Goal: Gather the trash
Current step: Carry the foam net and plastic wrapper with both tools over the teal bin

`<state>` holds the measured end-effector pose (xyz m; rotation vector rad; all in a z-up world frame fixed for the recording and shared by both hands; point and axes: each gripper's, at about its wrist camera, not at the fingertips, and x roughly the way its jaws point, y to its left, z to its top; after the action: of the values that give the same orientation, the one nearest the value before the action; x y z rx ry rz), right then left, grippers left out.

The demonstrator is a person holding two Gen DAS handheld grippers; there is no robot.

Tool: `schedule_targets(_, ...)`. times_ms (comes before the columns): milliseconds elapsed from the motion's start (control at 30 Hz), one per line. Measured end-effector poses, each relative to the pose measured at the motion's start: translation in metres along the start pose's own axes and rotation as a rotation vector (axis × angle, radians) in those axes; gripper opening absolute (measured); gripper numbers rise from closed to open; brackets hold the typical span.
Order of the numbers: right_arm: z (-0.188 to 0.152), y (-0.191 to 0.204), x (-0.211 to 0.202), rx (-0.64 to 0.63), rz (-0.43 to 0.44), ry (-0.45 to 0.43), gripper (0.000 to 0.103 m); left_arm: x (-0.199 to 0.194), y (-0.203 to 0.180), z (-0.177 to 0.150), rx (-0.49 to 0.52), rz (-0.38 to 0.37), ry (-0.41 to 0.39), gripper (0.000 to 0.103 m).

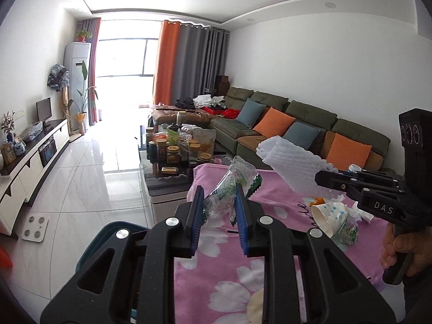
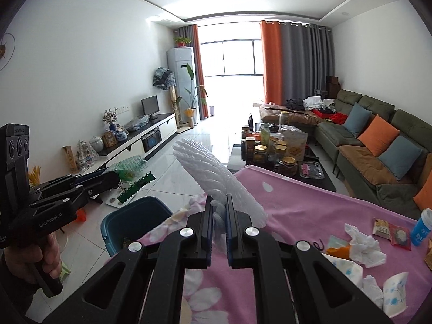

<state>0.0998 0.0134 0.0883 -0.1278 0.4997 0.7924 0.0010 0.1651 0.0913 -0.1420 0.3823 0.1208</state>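
Note:
My left gripper (image 1: 219,205) is shut on a clear green-printed plastic wrapper (image 1: 232,182) and holds it above the edge of the pink flowered cloth (image 1: 283,243). It also shows in the right wrist view (image 2: 116,176), with the wrapper (image 2: 129,172) over the floor near the blue bin (image 2: 135,218). My right gripper (image 2: 218,210) is shut on a white foam net sleeve (image 2: 216,172), held in the air above the cloth (image 2: 297,202). The sleeve also shows in the left wrist view (image 1: 291,159), as does the right gripper (image 1: 320,179).
Loose trash lies on the cloth: a crushed paper cup (image 1: 328,216), tissues (image 2: 364,245), snack packets (image 2: 391,232), a blue bottle (image 2: 422,226). A glass coffee table with jars (image 2: 272,148) stands beyond, sofa (image 2: 378,148) on the right, TV cabinet (image 2: 140,140) on the left.

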Motion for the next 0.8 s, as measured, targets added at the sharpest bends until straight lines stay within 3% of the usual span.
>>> schedule_targets(367,0.019,0.073,0.085,-0.098,0.176,0.14,0.007,-0.03,0.09,-0.03,-0.072,0.192,0.057,0.023)
schedule_targets(567,0.024,0.103,0.133,-0.148,0.23,0.237,0.007,-0.015,0.135,-0.052,-0.126,0.229,0.127,0.023)
schedule_targets(800,0.012,0.129,0.184,-0.149,0.294,0.383,0.007,0.029,0.156,-0.081,-0.161,0.249,0.224,0.023)
